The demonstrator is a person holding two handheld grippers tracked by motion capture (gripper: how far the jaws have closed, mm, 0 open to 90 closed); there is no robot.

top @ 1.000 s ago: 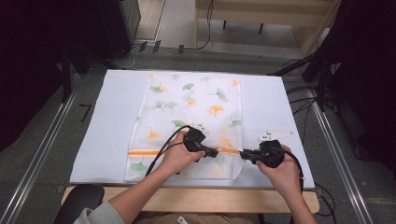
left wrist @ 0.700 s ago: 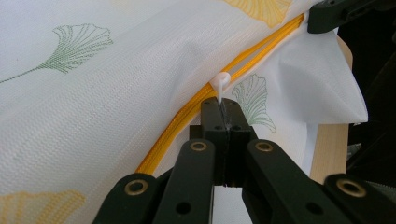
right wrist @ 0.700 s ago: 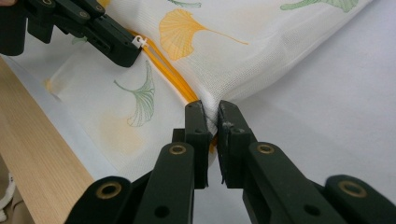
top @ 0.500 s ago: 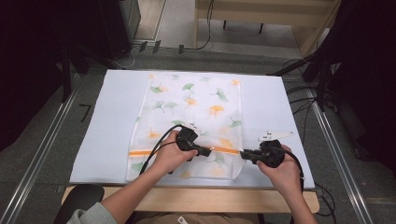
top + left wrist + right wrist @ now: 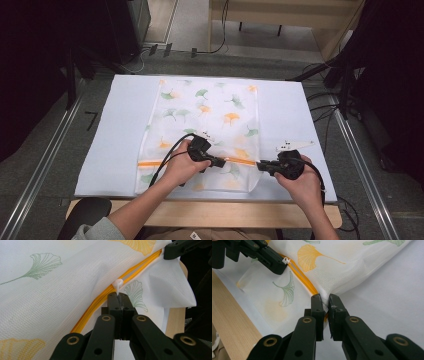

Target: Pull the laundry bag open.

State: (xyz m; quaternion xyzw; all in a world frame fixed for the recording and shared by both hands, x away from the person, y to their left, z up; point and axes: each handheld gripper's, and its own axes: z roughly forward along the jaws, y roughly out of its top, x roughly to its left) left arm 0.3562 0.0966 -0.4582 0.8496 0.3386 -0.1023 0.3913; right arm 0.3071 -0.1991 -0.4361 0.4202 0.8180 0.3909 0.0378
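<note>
A: Where's the bag (image 5: 205,130)?

B: Flat on the white surface (image 5: 115,130), mid-frame in the high view, running from the upper centre down to the near edge. It's white mesh with green and orange leaf prints. An orange zipper (image 5: 150,163) crosses it low in the frame, left to right.

A: And the left tool (image 5: 218,161)?

B: Just below centre in the high view, on the zipper line. In the left gripper view its jaws are pressed together on the white pull tab (image 5: 117,285), which stands in the upper middle of that frame on the zipper (image 5: 100,300).

A: The right tool (image 5: 260,165)?

B: Lower right of centre in the high view, at the bag's right edge where the zipper ends. In the right gripper view its jaws are clamped on the bag's corner (image 5: 323,296), mesh and orange zipper end bunched between them, with a thin gap left between the jaws.

A: How do the two sit to each other?

B: Near, both on the zipper, tips facing. The right gripper view has the left tool (image 5: 283,266) in its upper left with the tab (image 5: 287,261) at its tip. The fabric between them lifts into a slight ridge.

A: Anything else?

B: A wooden edge (image 5: 210,212) shows below the white surface, at the bottom of the high view.
</note>
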